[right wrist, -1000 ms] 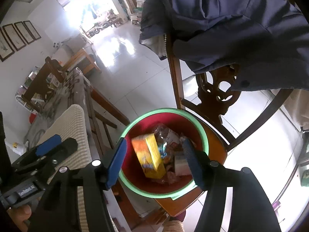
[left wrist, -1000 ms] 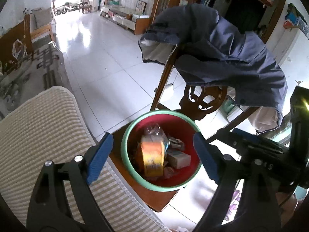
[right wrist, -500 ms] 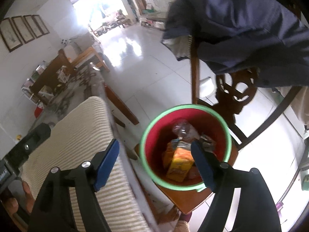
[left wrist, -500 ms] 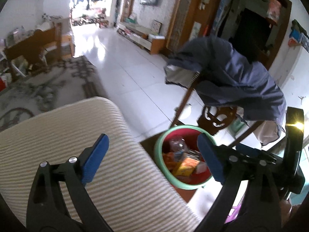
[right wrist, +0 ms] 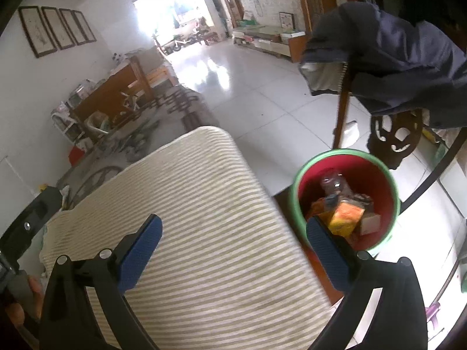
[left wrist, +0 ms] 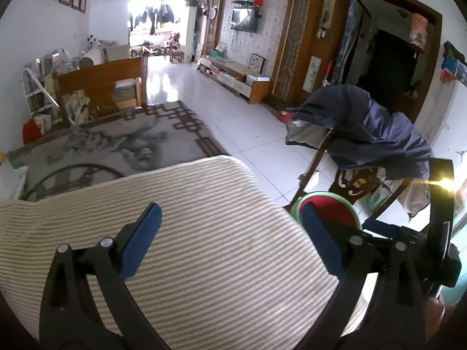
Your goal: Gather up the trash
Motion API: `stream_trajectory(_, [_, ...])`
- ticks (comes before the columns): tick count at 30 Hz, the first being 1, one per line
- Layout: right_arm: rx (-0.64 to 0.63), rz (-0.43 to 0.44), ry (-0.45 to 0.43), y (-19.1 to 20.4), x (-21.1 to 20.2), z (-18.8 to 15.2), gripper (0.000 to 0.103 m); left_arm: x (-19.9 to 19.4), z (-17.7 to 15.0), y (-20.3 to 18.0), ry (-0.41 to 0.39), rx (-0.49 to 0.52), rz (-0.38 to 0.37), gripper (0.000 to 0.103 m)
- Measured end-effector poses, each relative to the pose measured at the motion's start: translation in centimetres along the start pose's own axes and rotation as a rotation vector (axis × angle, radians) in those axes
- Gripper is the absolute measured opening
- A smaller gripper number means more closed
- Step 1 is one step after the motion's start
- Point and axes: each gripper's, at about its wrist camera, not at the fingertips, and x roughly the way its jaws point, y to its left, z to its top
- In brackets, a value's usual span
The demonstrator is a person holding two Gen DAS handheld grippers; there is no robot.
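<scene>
1. Trash [right wrist: 346, 214] (an orange carton, a clear bottle, scraps) lies in the red bin [right wrist: 294, 195] with a green rim, on a wooden chair seat to the right.
2. The left gripper [left wrist: 230, 233] and right gripper [right wrist: 233, 234] hover over the striped cushion [right wrist: 210, 218], jaws opening wide, nothing between them.
3. Farther off, a dark jacket [left wrist: 373, 134] drapes the chair back.

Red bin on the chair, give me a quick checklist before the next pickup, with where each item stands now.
1. Red bin upright on wooden chair: ok.
2. Orange carton inside bin: ok.
3. Left gripper empty, jaws opening: ok.
4. Right gripper empty, jaws opening: ok.
5. Next trash piece in view: not ok, striped cushion shows none.
6. Blue jacket clear of bin: ok.
</scene>
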Motion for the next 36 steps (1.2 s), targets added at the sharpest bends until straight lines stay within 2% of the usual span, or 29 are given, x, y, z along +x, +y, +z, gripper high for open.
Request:
stream_trajectory(5, [-0.061,0.011,-0.12,4.7,-2.1,-1.2,0.096,-2.8,-0.2,3.1,-0.042,-0.01,0.006,0.096])
stream_trajectory(12, [-0.137,0.009,-0.308,8.5,-5.8,-2.1,0.096,-6.4,0.0,6.5,-0.125,-0.059,0.023,0.097])
stream_trajectory(19, [-0.146,-0.028,-0.654,10.3,-11.1,-2.7,0.096,-9.9,0.3,8.2,-0.225,-0.092,0.084,0.098])
stream_trajectory(21, [-0.138,-0.067,-0.672,10.8,-10.3,-3.0,0.096,-11.0,0.3,8.3,-0.283,-0.091,0.092,0.098])
stream_trajectory(24, [-0.123,-0.109,-0.635,11.2,-9.1,-3.4,0.096,-12.2,0.2,8.1,-0.351,-0.058,0.126,0.098])
stream_trajectory(31, [-0.119,-0.111,-0.608,11.2,-8.9,-3.9,0.096,-12.8,-0.1,8.0,-0.364,-0.034,0.263,0.098])
stream_trajectory(36, [-0.105,-0.128,-0.572,11.1,-8.5,-4.5,0.096,-12.5,0.1,8.7,-0.328,-0.07,0.233,0.098])
